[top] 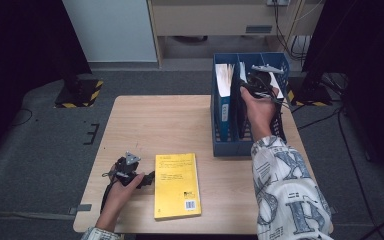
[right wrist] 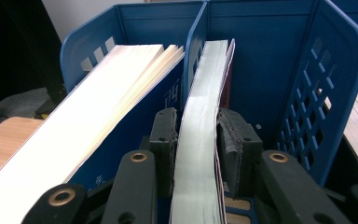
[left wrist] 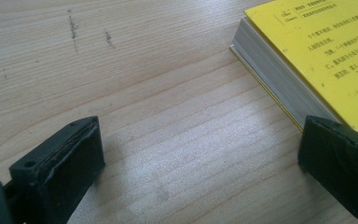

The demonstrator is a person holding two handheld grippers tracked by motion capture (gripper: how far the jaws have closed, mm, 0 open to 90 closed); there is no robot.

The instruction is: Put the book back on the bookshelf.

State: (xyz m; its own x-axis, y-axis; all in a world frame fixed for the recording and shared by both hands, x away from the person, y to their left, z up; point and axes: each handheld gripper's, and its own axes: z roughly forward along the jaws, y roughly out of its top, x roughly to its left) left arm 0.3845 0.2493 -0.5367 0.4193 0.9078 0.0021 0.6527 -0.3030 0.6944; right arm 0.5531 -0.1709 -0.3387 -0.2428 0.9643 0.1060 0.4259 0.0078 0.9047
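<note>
While your right gripper (right wrist: 196, 140) sits in the blue file rack (right wrist: 340, 70) at upper right of the high view, its fingers (right wrist: 164, 140) look clamped on the thin book (right wrist: 200, 130) standing in the middle slot. Next you'll need to let go and back out cleanly. Left gripper (top: 128, 170) rests spread wide on the desk (left wrist: 168, 116) beside the yellow book (top: 176, 185).

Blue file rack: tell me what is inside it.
The blue file rack holds a thick blue-covered book in its left slot. In the middle slot a thinner book stands between the right gripper jaws. The slot floors are hidden.
</note>
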